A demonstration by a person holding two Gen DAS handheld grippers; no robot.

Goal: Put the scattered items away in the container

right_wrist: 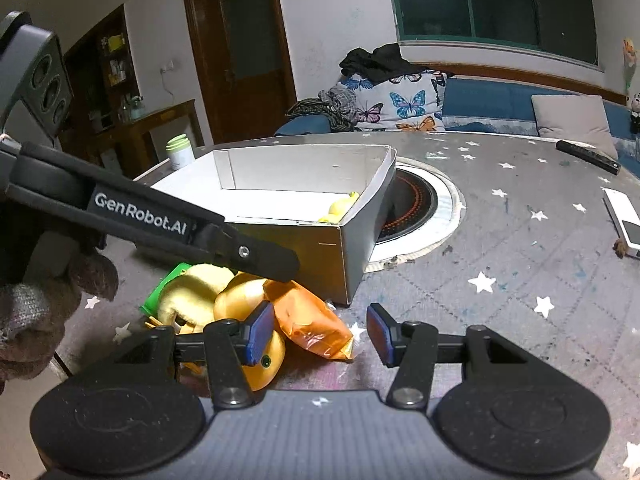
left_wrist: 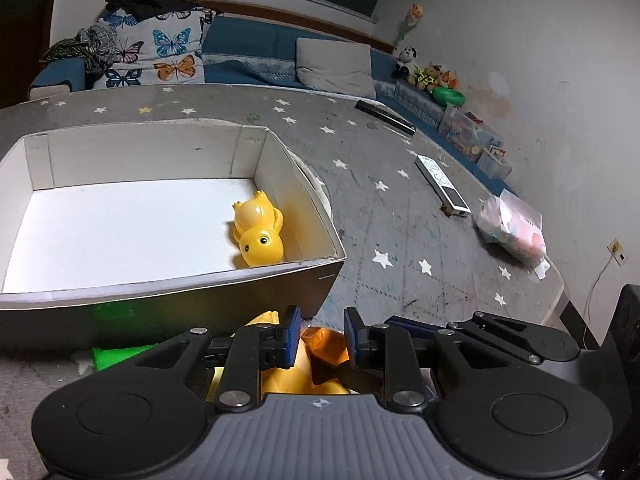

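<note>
**Left gripper down over the toy pile beside the box**

The white cardboard box sits on the star-patterned counter, and there's a yellow duck toy lying inside it, tucked into the near right corner. Just in front of the box's near wall is the pile: an orange snack packet, a yellow plush, a second yellow duck and something green underneath, all crowded together and touching. The left gripper is low over that pile, fingers apart with a narrow gap, the orange packet showing between them; whether they touch it, I can't tell. The right gripper hovers just right of the pile, fingers spread wide, its left pad overlapping the second duck in view, nothing held. Beyond the box, partly under its far corner, a round burner is set into the counter. A white remote lies well right of the box
</note>
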